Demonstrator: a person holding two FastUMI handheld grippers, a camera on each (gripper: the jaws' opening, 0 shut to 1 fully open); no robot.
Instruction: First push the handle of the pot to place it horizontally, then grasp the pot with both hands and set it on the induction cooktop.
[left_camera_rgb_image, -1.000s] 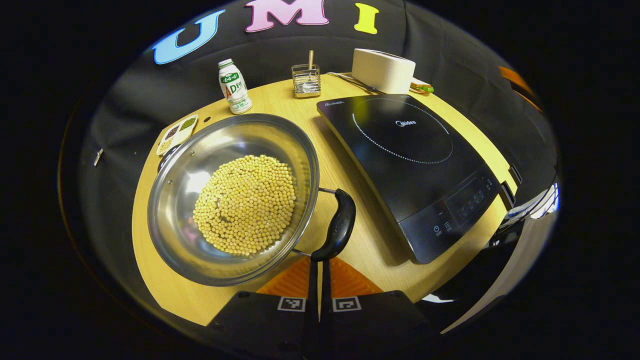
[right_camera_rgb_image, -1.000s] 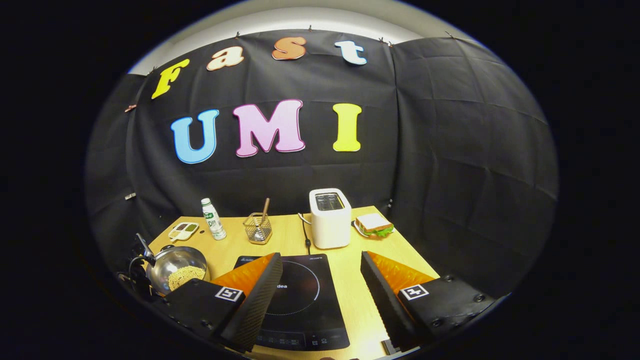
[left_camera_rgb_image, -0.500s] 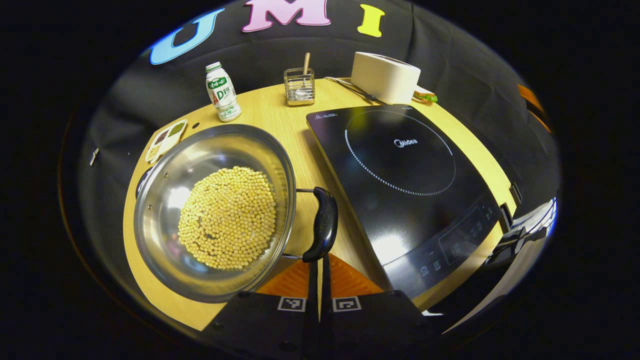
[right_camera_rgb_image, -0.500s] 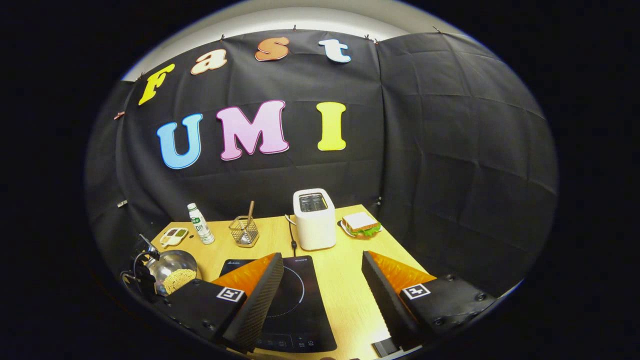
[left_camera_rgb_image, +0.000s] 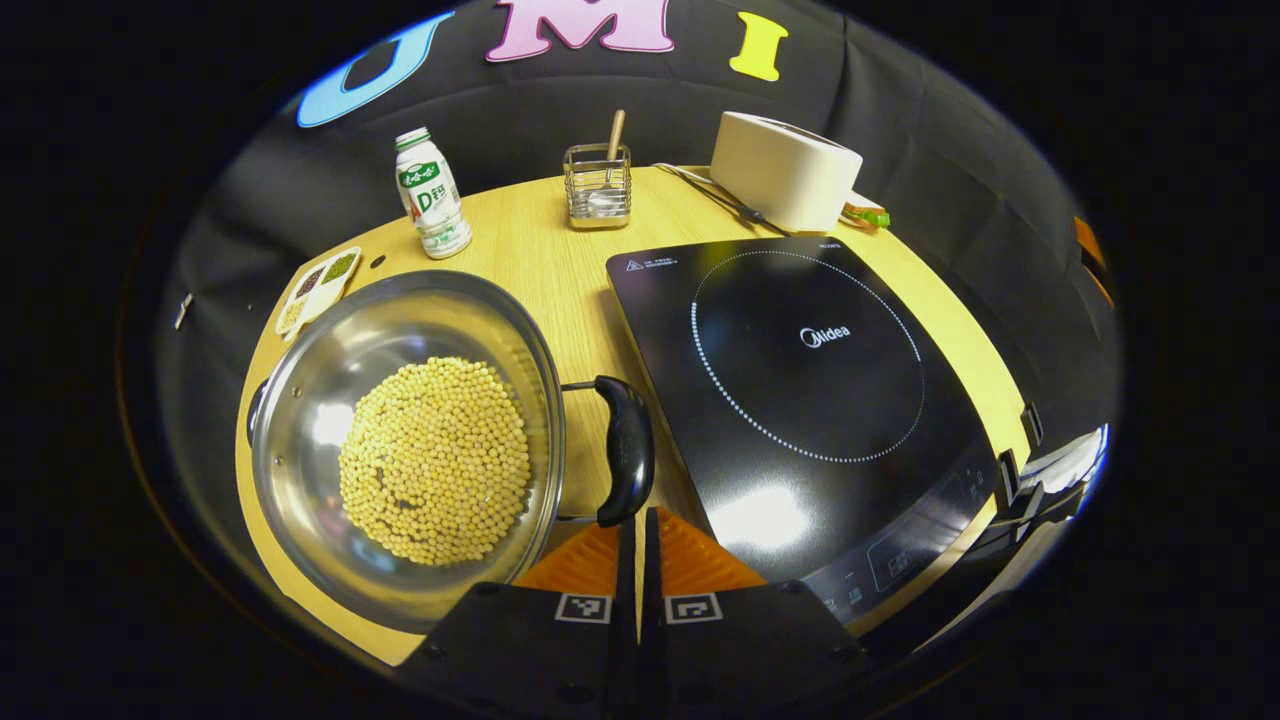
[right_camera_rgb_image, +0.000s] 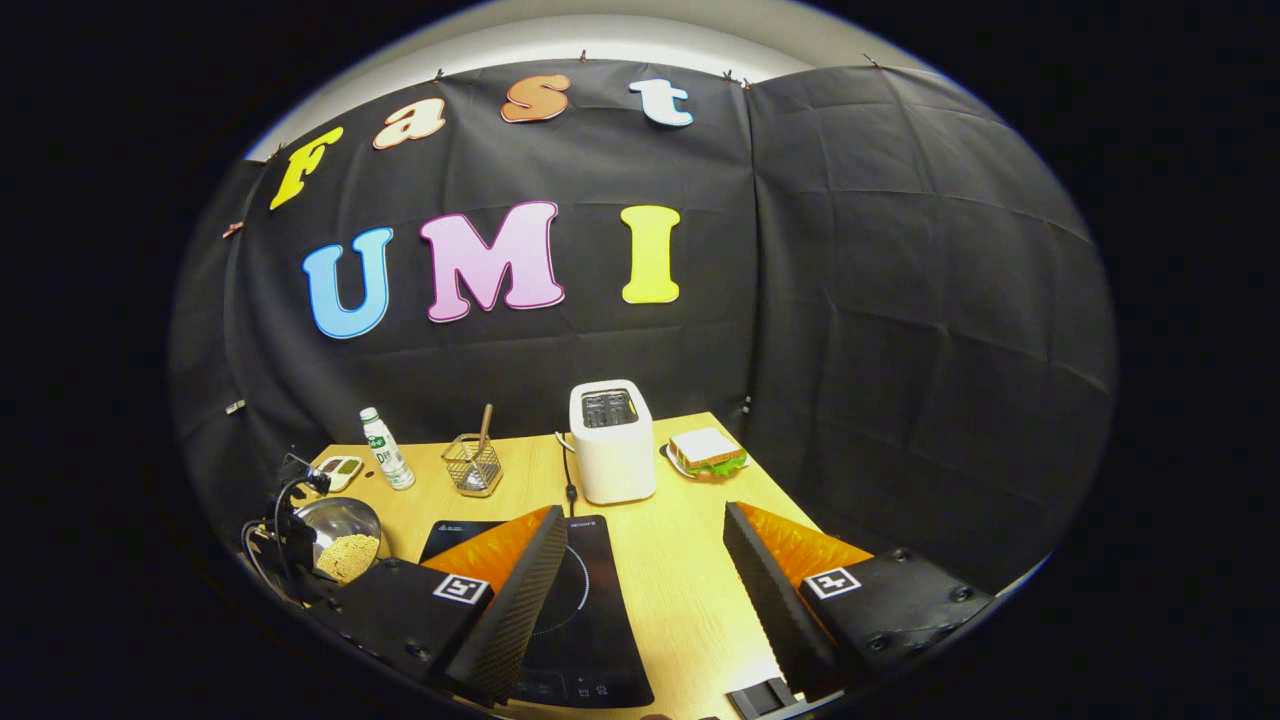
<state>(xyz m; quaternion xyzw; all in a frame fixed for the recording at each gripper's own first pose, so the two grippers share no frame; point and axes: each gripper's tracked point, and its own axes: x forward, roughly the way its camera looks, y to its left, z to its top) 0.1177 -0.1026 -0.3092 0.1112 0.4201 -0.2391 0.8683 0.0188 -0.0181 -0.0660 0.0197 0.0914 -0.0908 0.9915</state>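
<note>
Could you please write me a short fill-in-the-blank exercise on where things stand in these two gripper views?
1. The steel pot holds a heap of pale round ____.
2. The left gripper has its fingers closed together, their tips at the near end of the pot's black ____.
3. The right gripper has its fingers spread wide, so it is ____.
4. Behind the induction cooktop stands a white ____, with a sandwich beside it.

Missing words: beans; handle; open; toaster

We see each gripper, left gripper (left_camera_rgb_image: 638, 545) and right gripper (right_camera_rgb_image: 640, 590), with a black screw-studded body carrying square black-and-white markers, and ribbed orange panels backing its jaws.
</note>
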